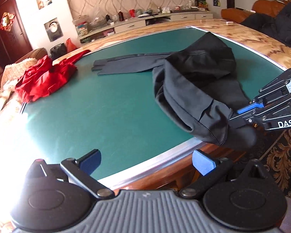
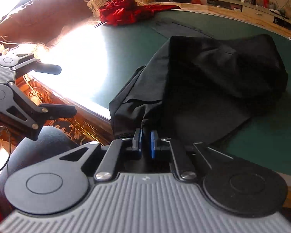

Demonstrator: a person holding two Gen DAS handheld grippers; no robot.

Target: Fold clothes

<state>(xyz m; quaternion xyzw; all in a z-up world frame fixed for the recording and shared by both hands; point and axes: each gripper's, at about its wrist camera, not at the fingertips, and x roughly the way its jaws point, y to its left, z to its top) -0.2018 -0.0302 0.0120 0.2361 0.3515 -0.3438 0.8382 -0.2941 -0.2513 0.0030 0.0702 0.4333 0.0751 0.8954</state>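
A black garment (image 1: 194,81) lies bunched on the green felt table (image 1: 106,112), with one long narrow part stretched flat toward the far left. Its near hem hangs over the table's front edge. My right gripper (image 2: 145,137) is shut on that hem, a fold of black cloth (image 2: 213,81) pinched between its blue pads. In the left wrist view the right gripper (image 1: 236,116) comes in from the right edge. My left gripper (image 1: 146,163) stands open over the table's front rim, left of the hem, with nothing between its fingers. The left gripper (image 2: 60,90) also shows at the left of the right wrist view.
A crumpled red garment (image 1: 42,81) lies on the table's left edge. The table has a metal rim and a wide marbled wooden border (image 1: 252,38). A person in dark clothes (image 1: 287,19) sits at the far right. A low cabinet (image 1: 145,22) with clutter lines the back wall.
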